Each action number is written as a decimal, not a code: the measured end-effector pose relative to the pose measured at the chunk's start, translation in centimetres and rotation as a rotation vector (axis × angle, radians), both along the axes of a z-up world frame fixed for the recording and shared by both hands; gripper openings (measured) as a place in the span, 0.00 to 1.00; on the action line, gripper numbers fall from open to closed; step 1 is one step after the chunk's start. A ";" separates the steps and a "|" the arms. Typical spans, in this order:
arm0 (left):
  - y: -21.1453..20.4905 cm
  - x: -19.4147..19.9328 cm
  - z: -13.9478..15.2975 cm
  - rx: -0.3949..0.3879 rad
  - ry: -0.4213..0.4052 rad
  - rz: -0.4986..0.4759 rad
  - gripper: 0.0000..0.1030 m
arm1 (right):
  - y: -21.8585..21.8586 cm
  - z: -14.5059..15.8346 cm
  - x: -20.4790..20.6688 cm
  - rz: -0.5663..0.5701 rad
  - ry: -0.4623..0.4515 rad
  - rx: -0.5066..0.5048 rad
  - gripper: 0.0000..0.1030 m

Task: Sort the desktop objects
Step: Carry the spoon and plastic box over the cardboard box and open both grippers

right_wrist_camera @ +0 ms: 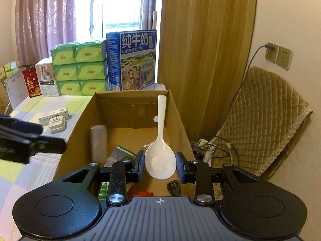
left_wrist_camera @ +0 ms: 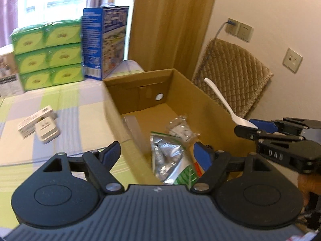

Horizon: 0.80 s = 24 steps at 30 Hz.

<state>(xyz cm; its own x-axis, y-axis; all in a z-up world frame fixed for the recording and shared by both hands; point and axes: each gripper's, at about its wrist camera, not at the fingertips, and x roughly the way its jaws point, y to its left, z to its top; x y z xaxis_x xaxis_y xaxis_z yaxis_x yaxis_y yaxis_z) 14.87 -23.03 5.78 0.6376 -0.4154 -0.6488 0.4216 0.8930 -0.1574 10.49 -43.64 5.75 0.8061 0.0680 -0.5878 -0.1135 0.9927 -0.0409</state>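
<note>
An open cardboard box [left_wrist_camera: 186, 92] [right_wrist_camera: 124, 108] stands on the checked table. Inside lie a silver and green bag [left_wrist_camera: 168, 160] [right_wrist_camera: 120, 154] and a clear plastic packet [left_wrist_camera: 180, 128]. My right gripper [right_wrist_camera: 160, 167] [left_wrist_camera: 248, 125] is shut on the bowl of a white rice spoon [right_wrist_camera: 160, 156] [left_wrist_camera: 220, 98], held over the box's near right part with its handle pointing away. My left gripper [left_wrist_camera: 158, 154] [right_wrist_camera: 46, 134] is open and holds nothing, hovering over the box's near left edge. On the table to the left, a white charger [left_wrist_camera: 47, 130] [right_wrist_camera: 57, 123] leans on a small white carton [left_wrist_camera: 34, 120] [right_wrist_camera: 54, 115].
Green tissue packs [right_wrist_camera: 80, 70] and a blue milk carton [right_wrist_camera: 132, 60] stand stacked behind the box. A quilted cushion [right_wrist_camera: 260, 124] leans on the wall at right, with cables [right_wrist_camera: 206, 148] on the floor below it. Wall sockets [right_wrist_camera: 278, 55] sit above.
</note>
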 end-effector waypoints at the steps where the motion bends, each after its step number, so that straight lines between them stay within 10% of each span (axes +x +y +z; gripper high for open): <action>1: 0.6 -0.1 0.0 -0.002 0.002 0.011 0.74 | 0.2 0.0 0.3 0.004 0.001 0.004 0.29; 4: 2.4 -0.6 -0.1 -0.011 0.008 0.043 0.75 | 0.7 -0.1 1.0 0.029 -0.002 0.030 0.31; 7: 3.8 -1.3 -0.2 -0.021 0.011 0.068 0.76 | 0.8 -0.1 1.4 0.018 -0.011 0.045 0.55; 24: 10.6 -6.0 0.4 0.024 -0.029 0.189 0.97 | 3.0 1.8 -5.9 -0.010 -0.043 0.137 0.92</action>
